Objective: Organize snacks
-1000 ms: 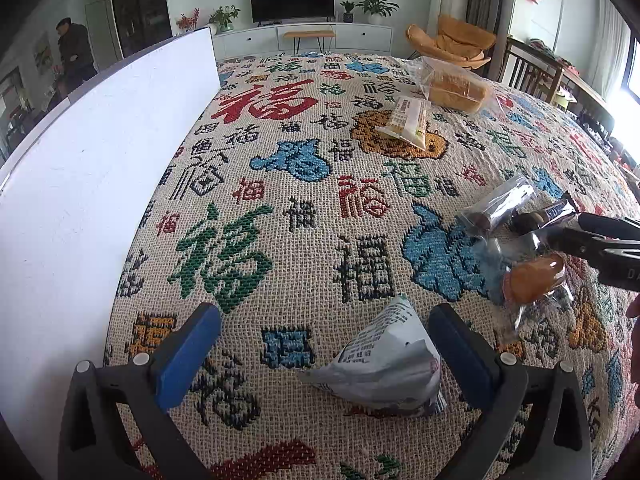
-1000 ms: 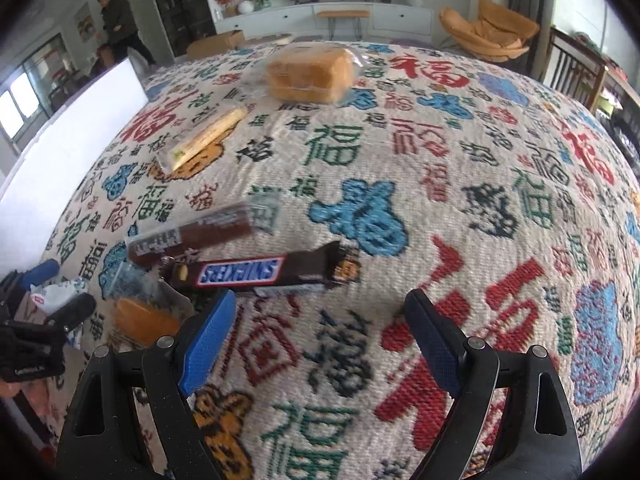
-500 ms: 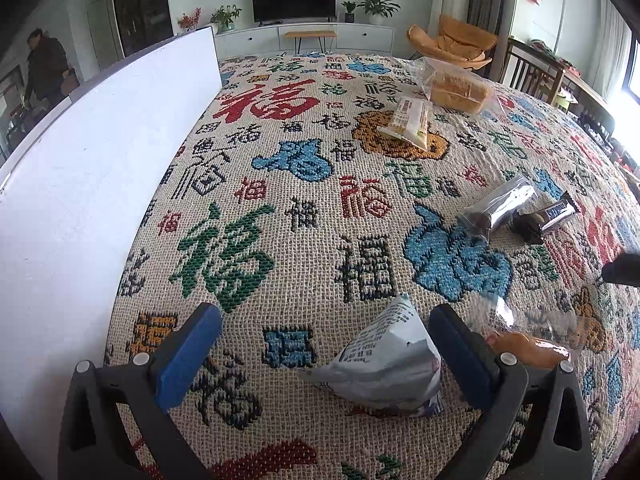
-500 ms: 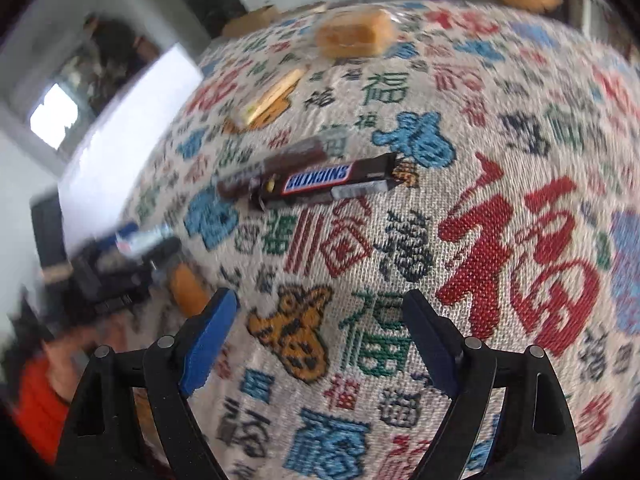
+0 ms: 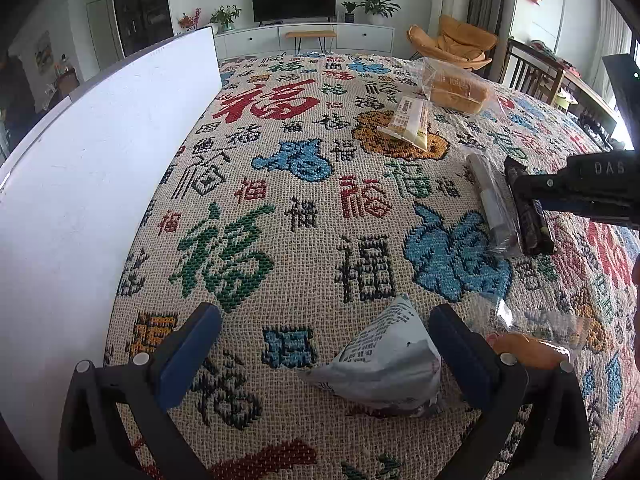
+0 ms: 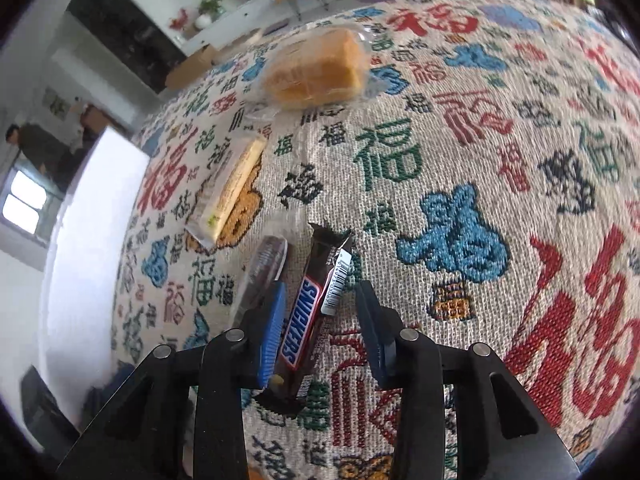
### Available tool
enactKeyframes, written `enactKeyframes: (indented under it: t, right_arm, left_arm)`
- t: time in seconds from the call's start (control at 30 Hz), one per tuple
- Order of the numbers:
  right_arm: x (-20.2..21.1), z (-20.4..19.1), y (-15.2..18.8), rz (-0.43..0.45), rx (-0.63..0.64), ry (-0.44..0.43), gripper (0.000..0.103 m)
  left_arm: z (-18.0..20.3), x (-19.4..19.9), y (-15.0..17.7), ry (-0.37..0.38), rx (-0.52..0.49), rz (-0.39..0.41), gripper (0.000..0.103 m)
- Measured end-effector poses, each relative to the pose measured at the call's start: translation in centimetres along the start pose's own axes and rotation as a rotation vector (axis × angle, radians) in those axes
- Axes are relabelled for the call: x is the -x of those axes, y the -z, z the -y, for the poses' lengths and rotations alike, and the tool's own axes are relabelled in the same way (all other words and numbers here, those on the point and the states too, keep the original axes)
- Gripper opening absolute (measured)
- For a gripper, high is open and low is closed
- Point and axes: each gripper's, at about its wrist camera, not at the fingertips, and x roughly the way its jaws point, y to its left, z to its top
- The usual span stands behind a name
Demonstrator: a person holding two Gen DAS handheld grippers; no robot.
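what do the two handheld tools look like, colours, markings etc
Both are black plastic frames with silver round screw heads near the finger bases. The left tool has two stout fingers faced with dark blue pads. The right tool has brighter blue, finely ribbed pads. From the left wrist view its black body carries pale lettering reading DAS. No cables or sleeves show.

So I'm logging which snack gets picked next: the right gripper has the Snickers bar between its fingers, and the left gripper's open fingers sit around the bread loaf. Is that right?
One part is wrong. In the left wrist view the left gripper sits open around a white snack bag, not the bread loaf lying far across the cloth. The right gripper does have the Snickers bar between its closing fingers.
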Motion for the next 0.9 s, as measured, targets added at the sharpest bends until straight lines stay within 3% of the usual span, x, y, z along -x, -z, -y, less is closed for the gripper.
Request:
enactKeyframes:
  t: [0.23,0.3,0.33,0.37,0.4,0.5,0.77,0.9]
  right_arm:
    - [2.2,2.2,0.8,-0.017,0.139,0.115,0.026]
    - [2.2,1.8,1.0,-0.032,0.191,0.131,0.034]
    - [2.2,1.6,1.4,-0.035,0.223,0.138,0.041]
    - [2.0,1.3,1.7,-0.036,0.251,0.144,0.055]
    - [1.7,0.9,2.2,-0.038,0.284,0.152,0.06]
    - [1.3,-0.3,3.6,0.021,0.378,0.212,0.064]
    - [1.7,1.0,5.0,0.159,0.359,0.187,0.077]
    - [1.7,1.0,5.0,0.163,0.363,0.18,0.079]
  left_arm:
    - [0.0,0.0,0.0,-0.001,-0.001,0.0,0.103]
    - [0.0,0.0,0.0,-0.001,-0.001,0.0,0.103]
    - [0.0,0.0,0.0,-0.001,-0.001,0.0,0.103]
    - [0.1,0.0,0.0,-0.001,-0.001,0.0,0.103]
    - [0.0,0.0,0.0,-0.001,-0.001,0.0,0.103]
    - [0.0,0.0,0.0,-0.001,-0.001,0.0,0.103]
    - [0.0,0.0,0.0,-0.001,-0.001,-0.001,0.103]
    - [0.0,0.0,0.0,-0.001,0.0,-0.001,0.103]
